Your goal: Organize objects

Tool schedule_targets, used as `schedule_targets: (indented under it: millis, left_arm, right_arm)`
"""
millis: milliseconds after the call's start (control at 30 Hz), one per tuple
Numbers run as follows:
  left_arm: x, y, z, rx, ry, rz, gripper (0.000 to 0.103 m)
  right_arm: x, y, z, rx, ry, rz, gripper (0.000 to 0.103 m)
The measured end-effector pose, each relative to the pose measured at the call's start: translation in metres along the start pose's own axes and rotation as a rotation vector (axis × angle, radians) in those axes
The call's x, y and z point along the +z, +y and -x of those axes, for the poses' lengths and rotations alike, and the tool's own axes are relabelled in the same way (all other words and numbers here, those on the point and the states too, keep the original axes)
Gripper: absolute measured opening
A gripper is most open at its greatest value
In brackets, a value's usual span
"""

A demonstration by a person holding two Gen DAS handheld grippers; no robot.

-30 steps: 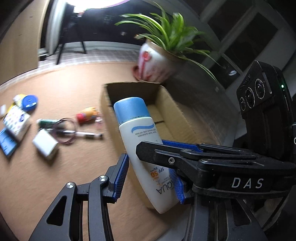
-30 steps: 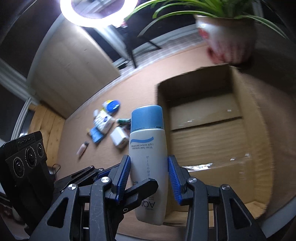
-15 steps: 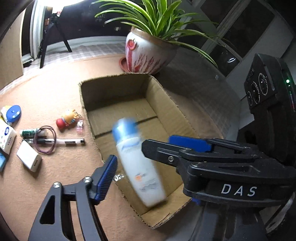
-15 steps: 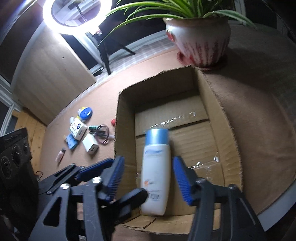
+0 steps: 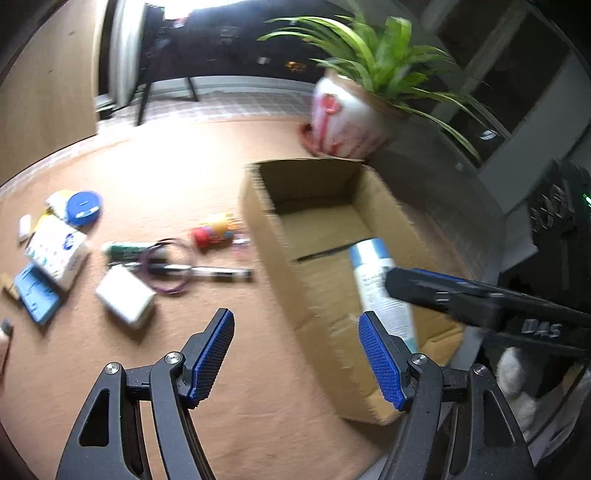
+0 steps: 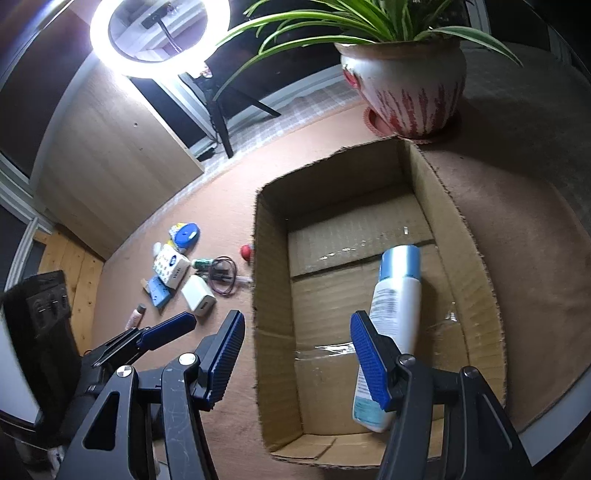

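Note:
A white lotion bottle with a blue cap [image 6: 397, 306] lies inside the open cardboard box [image 6: 271, 295], along its right side; it also shows in the left wrist view [image 5: 384, 291]. The box [image 5: 280, 280] sits right of centre in that view. My right gripper [image 6: 297, 356] is open and empty above the box's near left corner. My left gripper [image 5: 297, 356] is open and empty above the table beside the box's left wall. Loose items lie to the left: a white charger [image 5: 125, 297], a pen [image 5: 207, 273], a red and yellow toy [image 5: 212, 232], a tissue pack [image 5: 55, 251].
A potted plant in a red and white pot [image 6: 406, 92] stands behind the box. A ring light [image 6: 159, 33] on a stand is at the back. A blue round tin [image 5: 83, 206] and a blue card [image 5: 37, 299] lie at the far left. The table's edge curves at the right.
Both grippers were shut on the bottle above the box; they opened and it dropped into the box, where it now lies. The left gripper swung left toward the loose items.

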State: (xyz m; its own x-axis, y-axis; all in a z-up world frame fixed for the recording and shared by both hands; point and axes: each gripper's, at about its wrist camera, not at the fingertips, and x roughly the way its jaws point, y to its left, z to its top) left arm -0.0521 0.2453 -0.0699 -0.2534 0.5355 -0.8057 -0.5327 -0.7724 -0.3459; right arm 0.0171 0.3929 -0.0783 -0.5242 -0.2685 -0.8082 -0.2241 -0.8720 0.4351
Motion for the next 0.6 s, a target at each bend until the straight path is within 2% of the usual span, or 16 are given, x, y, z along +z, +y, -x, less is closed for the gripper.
schedule_targets:
  millis: [100,333,500,600]
  left_arm:
    - [0.002,0.036,0.005,0.062,-0.003,0.077,0.073]
    - [0.016,0.104,-0.001,0.237,0.001,0.188,0.073]
    - [0.029,0.135,-0.018,0.270,0.027,0.258,0.072]
    - [0.034,0.138,-0.028,0.274,0.042,0.257,0.072]
  right_arm:
    - [-0.002,0.005,-0.001,0.014,0.002,-0.002,0.056]
    - [-0.009,0.011,-0.001,0.027,0.006,-0.010,0.056]
    - [-0.013,0.010,0.000,0.021,0.012,-0.010,0.056]
    - [-0.015,0.009,-0.001,0.018,0.022,-0.010,0.056]
